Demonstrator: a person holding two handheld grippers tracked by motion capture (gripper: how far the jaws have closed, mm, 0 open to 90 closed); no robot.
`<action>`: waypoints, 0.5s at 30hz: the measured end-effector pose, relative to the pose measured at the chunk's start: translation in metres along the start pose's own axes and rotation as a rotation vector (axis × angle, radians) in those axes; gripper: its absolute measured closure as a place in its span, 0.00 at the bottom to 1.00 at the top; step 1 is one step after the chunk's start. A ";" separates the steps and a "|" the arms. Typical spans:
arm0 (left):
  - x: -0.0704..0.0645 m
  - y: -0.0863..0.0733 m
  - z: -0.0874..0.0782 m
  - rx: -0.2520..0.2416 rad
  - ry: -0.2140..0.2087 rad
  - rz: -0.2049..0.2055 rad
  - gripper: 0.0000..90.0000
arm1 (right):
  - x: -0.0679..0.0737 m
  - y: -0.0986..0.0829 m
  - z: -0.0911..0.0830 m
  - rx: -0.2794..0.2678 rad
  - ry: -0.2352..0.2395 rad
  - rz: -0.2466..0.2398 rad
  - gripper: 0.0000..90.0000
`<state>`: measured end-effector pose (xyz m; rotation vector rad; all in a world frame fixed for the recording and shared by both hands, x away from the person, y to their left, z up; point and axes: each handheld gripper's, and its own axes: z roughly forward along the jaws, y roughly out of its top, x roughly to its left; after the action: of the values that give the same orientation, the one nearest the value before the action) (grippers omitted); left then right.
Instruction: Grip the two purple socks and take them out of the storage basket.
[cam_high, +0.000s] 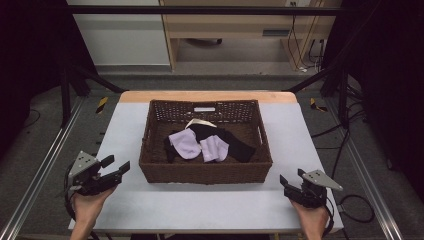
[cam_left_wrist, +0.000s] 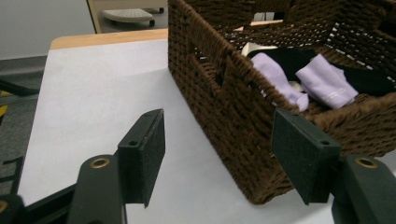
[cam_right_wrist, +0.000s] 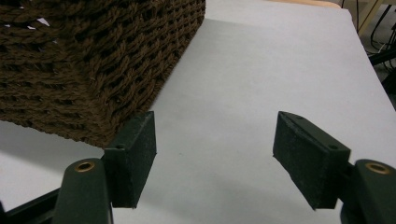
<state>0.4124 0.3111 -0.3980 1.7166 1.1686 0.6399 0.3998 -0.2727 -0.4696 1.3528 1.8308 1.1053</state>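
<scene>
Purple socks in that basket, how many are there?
2: one purple sock lies left of centre in the basket, the other purple sock right beside it, both over black socks. More may be hidden underneath.

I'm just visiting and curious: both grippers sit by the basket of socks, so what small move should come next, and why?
Probably the left gripper should rise over the basket rim toward the lilac sock. Both it and the right gripper are open and empty on the table, and the socks lie loose inside.

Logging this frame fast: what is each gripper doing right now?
Left gripper: open, holding nothing, beside the basket.
Right gripper: open, holding nothing, over the table.
</scene>
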 end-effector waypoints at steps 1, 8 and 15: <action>-0.001 0.003 0.000 -0.007 -0.003 0.002 0.39 | 0.001 0.001 0.000 0.000 0.004 -0.003 0.34; -0.012 0.024 0.004 -0.037 -0.027 0.021 0.39 | 0.004 0.002 0.000 0.001 0.000 -0.018 0.33; -0.027 0.046 0.013 -0.050 -0.048 0.062 0.39 | 0.004 0.002 0.000 -0.005 -0.007 -0.019 0.33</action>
<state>0.4318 0.2761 -0.3599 1.7220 1.0607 0.6565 0.3997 -0.2688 -0.4676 1.3324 1.8310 1.0935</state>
